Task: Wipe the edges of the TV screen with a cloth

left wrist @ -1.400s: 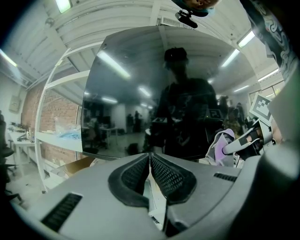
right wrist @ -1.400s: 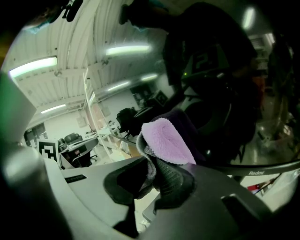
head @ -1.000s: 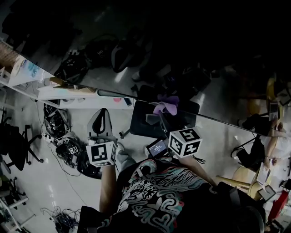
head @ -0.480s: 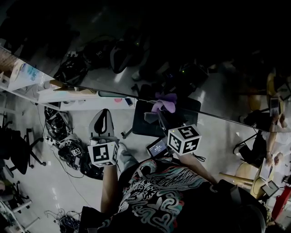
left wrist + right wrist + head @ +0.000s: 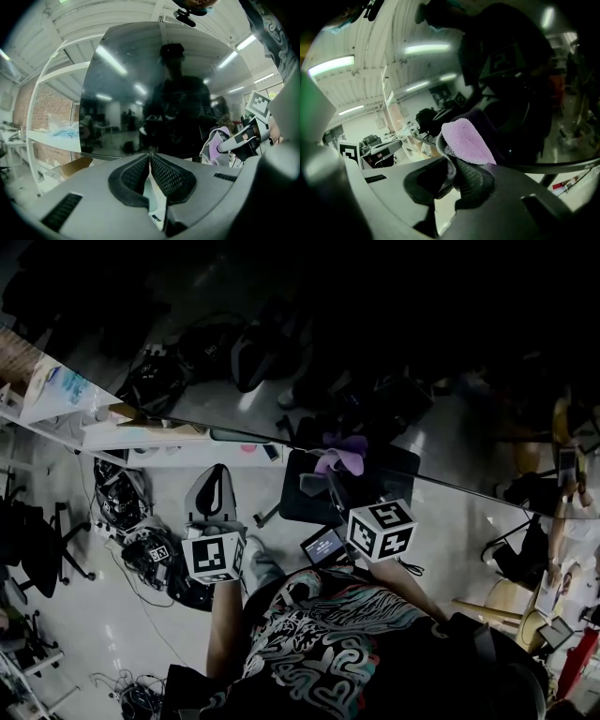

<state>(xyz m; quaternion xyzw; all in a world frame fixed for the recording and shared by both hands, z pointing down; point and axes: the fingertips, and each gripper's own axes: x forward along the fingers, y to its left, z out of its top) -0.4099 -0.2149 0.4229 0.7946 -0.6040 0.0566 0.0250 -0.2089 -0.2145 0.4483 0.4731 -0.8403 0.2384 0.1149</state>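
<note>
- Right gripper (image 5: 452,172) jaws were clamped on the purple cloth (image 5: 464,139), bunched just past the tips, evidently as a wiping pad.
- The cloth appeared to touch the TV screen (image 5: 394,324) at its bottom edge.
- Left gripper (image 5: 150,161) jaws were pressed together and empty, the screen ahead; judged idle.

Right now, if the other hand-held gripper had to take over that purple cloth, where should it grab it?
Probably the loose fold of the cloth that bulges out past the right hand-held gripper, which is shut on its bunched end. Come at the tip from opposite that gripper, jaws across the fold. The left hand-held gripper is shut and would have to open first.
</note>
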